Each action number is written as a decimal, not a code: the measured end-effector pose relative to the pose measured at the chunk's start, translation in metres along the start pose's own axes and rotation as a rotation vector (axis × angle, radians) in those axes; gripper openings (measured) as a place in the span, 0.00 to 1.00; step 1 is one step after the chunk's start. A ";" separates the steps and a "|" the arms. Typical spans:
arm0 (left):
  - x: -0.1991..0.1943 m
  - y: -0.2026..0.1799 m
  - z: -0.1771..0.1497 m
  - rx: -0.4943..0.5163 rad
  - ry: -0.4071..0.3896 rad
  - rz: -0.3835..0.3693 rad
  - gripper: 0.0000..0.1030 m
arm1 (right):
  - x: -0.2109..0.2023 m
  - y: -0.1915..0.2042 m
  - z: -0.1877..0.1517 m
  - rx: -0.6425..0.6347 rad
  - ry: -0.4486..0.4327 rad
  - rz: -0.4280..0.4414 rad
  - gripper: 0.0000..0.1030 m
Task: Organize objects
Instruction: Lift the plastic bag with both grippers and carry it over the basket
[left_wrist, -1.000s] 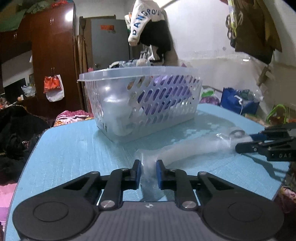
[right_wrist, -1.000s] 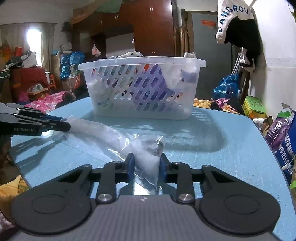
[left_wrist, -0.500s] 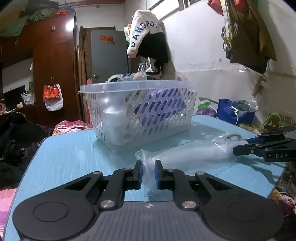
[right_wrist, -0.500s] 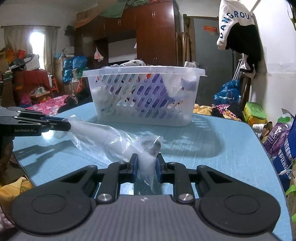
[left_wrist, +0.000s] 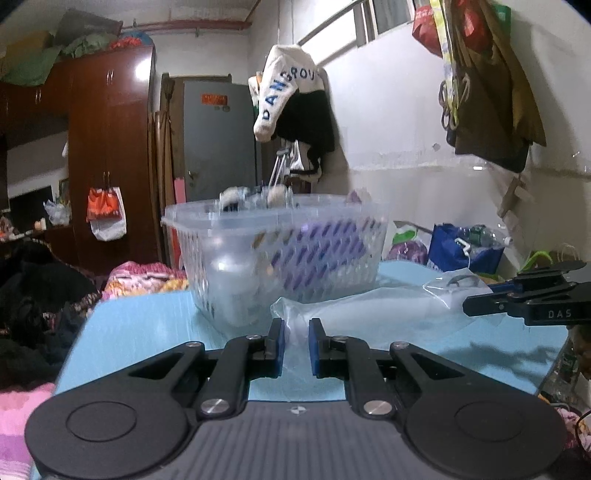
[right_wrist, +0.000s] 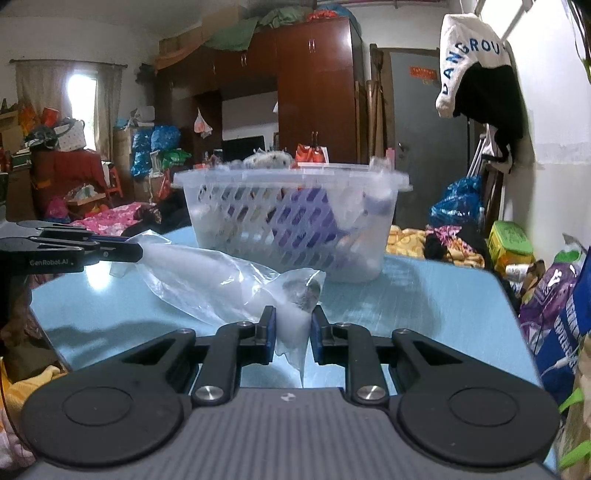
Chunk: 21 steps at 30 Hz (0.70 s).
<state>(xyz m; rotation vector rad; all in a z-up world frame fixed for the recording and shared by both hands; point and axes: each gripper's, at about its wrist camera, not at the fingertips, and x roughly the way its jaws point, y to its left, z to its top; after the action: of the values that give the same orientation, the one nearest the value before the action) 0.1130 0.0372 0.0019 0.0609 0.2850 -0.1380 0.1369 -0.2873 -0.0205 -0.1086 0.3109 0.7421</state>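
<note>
A clear plastic bag (right_wrist: 221, 280) hangs stretched above the blue desk (right_wrist: 424, 314), the left gripper (left_wrist: 295, 341) clamped on one end, the right gripper (right_wrist: 293, 334) on the other. Just behind stands a full white basket (right_wrist: 291, 221); a brown wardrobe (right_wrist: 314, 92) and hanging clothes (left_wrist: 295, 107) lie beyond.

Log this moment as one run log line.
left gripper: shut on plastic bag | right gripper: shut on other end | bag off blue table | basket: behind

A clear, crinkled plastic bag (right_wrist: 221, 280). Far, a translucent, perforated plastic basket (right_wrist: 291, 221) on the smooth, slightly glossy blue table (right_wrist: 424, 314). Glossy wooden wardrobe (left_wrist: 110, 147) at far left.
</note>
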 end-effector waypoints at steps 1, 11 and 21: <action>-0.001 0.000 0.007 0.006 -0.011 0.004 0.16 | -0.001 -0.001 0.007 -0.004 -0.010 0.000 0.21; 0.003 0.006 0.111 0.071 -0.135 0.063 0.16 | 0.014 -0.021 0.114 -0.053 -0.112 -0.017 0.21; 0.077 0.034 0.175 0.051 -0.088 0.125 0.17 | 0.090 -0.057 0.161 -0.039 -0.092 -0.009 0.21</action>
<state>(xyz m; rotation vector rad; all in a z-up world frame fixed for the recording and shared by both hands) 0.2389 0.0472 0.1488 0.1227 0.1887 -0.0237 0.2765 -0.2376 0.1031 -0.1119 0.2085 0.7422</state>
